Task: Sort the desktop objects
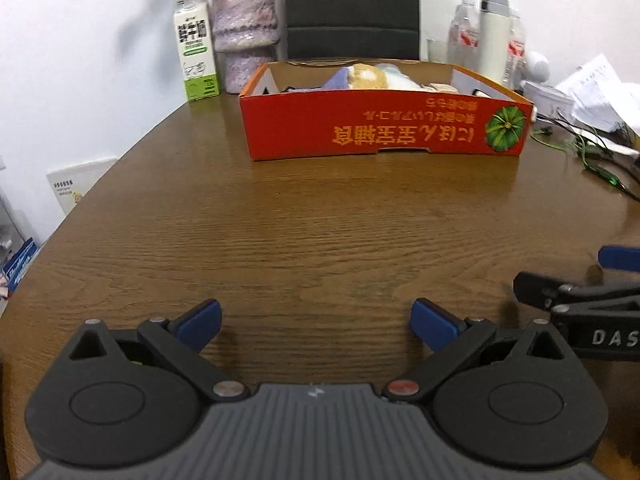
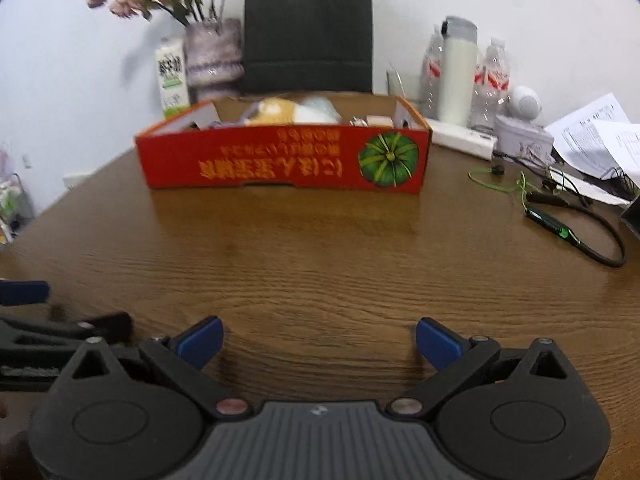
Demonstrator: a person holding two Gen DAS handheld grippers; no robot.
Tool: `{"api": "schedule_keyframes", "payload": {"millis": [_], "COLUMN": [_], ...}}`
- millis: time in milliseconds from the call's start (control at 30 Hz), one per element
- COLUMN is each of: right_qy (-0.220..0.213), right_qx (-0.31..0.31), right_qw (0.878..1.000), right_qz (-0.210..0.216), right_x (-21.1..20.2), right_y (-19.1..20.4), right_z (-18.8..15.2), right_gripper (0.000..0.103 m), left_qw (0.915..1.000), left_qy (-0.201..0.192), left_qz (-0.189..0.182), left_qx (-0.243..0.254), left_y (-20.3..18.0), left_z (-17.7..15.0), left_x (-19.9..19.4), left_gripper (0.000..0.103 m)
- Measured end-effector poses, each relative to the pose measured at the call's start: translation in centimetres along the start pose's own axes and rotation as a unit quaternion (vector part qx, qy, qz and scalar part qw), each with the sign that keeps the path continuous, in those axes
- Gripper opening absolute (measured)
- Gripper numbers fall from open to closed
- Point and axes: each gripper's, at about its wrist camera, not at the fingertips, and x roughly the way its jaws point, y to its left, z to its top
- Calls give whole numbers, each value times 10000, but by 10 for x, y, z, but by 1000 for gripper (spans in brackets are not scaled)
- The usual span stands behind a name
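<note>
Both cameras sit low over the near part of the wooden table (image 1: 312, 220), each looking forward and downward along its own blue-tipped fingers toward the red cardboard box (image 1: 384, 128) against the far wall. The left wrist view stands left of the right one — each catches the other's gripper at its edge. Both share the box, the vase (image 2: 214, 54) and the milk carton (image 1: 197, 48).

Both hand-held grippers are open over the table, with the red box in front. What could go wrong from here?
The left hand-held gripper and right hand-held gripper sit side by side and may collide. The red box is already full, so reaching in may spill items. The cables on the right may snag.
</note>
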Motion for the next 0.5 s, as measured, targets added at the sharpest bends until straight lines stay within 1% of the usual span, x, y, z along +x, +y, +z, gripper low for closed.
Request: {"api": "schedule_keyframes", "payload": {"millis": [67, 133, 300, 500], "right_qy": [-3, 20, 33, 34], "right_qx": [-77, -96, -159, -144], "right_qw": [9999, 10000, 9998, 9999], "right_qz": [-85, 13, 81, 68], "right_x": [4, 10, 19, 19], "right_y": [3, 3, 3, 3], "right_z": [2, 7, 15, 16], "right_gripper": [103, 103, 103, 103], "left_qw": [9998, 9995, 9993, 9987], "left_qy": [-9, -94, -117, -148], "left_qz": [-91, 22, 9, 174], "left_qx": [-195, -304, -345, -449], "left_y": [5, 6, 9, 6], "left_z": [2, 2, 8, 7], "left_x": [6, 9, 15, 15], "left_gripper": [103, 103, 103, 103]}}
